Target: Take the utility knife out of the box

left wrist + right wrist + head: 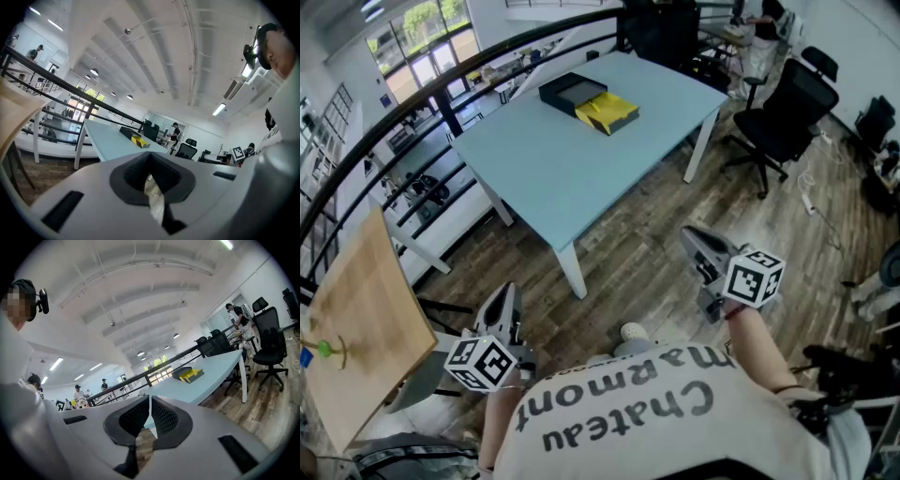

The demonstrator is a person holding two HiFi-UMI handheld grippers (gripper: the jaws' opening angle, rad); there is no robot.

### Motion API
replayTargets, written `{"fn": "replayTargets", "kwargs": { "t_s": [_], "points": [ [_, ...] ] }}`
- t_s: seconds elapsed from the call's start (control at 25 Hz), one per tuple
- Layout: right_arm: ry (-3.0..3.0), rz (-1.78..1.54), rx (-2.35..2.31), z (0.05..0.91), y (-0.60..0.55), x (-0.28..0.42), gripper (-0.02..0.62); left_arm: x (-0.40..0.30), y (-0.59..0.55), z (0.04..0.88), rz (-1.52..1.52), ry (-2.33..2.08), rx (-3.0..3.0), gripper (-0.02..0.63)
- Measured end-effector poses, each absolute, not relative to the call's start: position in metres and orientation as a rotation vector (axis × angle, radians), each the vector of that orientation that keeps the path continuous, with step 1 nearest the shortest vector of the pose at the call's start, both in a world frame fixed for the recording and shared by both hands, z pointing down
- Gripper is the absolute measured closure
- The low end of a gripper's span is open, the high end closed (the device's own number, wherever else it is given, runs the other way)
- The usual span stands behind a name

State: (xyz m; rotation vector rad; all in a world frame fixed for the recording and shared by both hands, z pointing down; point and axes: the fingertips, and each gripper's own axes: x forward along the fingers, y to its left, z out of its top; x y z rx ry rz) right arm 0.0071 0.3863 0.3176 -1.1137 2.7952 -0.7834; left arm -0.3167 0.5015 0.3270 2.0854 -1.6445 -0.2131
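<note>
On the far part of a light blue table (pixel 553 169) lies a black box (pixel 567 91), and a yellow piece (pixel 607 112) rests against its near side. I cannot make out a utility knife at this distance. Both grippers hang over the wooden floor, well short of the table. My left gripper (pixel 502 305) is shut with nothing in it, and so is my right gripper (pixel 697 242). In the left gripper view the box (pixel 136 138) is small and far beyond the closed left gripper (pixel 149 158). The right gripper view shows the box (pixel 188 375) beyond the closed right gripper (pixel 150 401).
A pale wooden tabletop (pixel 356 328) stands close at the left. A black railing (pixel 441 80) runs behind the blue table. A black office chair (pixel 787 117) stands at the table's right end. People sit at desks in the background.
</note>
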Motion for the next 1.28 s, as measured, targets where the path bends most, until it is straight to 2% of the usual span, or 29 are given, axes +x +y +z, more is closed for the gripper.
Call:
{"fn": "replayTargets", "kwargs": {
  "t_s": [0.6,0.88,1.28],
  "points": [
    [2.773,-0.842,-1.123,0.331,0.336,0.005,0.551,-0.311,0.453,0.336,-0.181,-1.612,2.089,0.604],
    [2.766,-0.875,-1.137,0.332,0.251,0.029,0.551,-0.29,0.363,0.332,-0.186,-1.608,2.097,0.603],
    [2.797,-0.827,-1.09,0.326,0.128,0.079,0.551,-0.216,0.222,0.32,-0.235,-1.6,2.19,0.603]
  ]
}}
